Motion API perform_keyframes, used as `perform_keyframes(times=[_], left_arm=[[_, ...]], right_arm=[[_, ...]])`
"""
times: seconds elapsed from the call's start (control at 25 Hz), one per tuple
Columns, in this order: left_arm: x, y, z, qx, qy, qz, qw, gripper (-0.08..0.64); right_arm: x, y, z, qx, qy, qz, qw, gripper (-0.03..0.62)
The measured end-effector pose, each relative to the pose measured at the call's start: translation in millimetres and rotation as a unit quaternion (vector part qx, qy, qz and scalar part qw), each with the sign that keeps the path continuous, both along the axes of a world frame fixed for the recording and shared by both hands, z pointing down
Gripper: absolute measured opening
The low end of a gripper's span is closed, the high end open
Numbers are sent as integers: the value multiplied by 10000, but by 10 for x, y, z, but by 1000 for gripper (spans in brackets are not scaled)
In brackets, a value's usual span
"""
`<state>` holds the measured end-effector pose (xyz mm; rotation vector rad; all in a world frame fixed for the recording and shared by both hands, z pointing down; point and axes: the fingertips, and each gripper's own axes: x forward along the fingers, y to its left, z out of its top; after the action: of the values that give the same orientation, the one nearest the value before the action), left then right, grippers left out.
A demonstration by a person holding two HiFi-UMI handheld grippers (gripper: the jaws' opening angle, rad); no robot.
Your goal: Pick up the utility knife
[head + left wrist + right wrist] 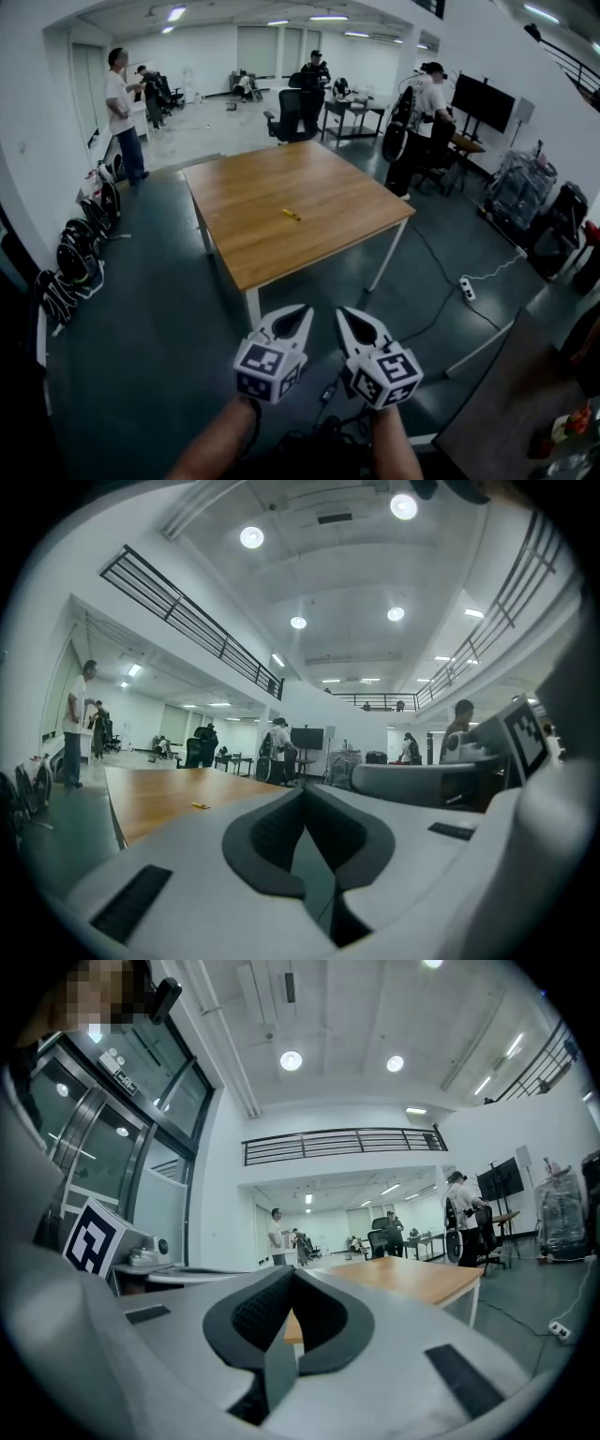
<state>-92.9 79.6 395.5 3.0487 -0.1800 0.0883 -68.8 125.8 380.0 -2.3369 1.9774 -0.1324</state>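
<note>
Currently: left tool (302, 317) and right tool (343, 317), both closed, nothing held.
We record each tool's jaws pressed together at the tips with nothing between them. The two are held side by side and level over the grey floor (141, 328), short of the counter (281, 178). Beyond them we list the wooden counter on white legs. The utility knife (292, 215), small and yellow, lies flat near its middle, well apart from both tools. Farther out we note a white power strip (466, 289) on the floor at right and people standing at the room's far end.
</note>
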Motion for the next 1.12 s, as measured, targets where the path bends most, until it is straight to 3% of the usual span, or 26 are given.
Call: perform_keyframes(times=[0.24, 0.68, 1.12], left_arm=[[444, -118, 102, 14, -122, -214, 9997, 6], [1303, -239, -12, 23, -140, -703, 9974, 6], [1762, -654, -63, 107, -314, -1042, 9940, 6]], right_arm=[[490, -82, 62, -6, -32, -117, 9999, 11], [1424, -266, -16, 52, -84, -837, 9964, 11], [2004, -721, -104, 110, -124, -1181, 9929, 11]])
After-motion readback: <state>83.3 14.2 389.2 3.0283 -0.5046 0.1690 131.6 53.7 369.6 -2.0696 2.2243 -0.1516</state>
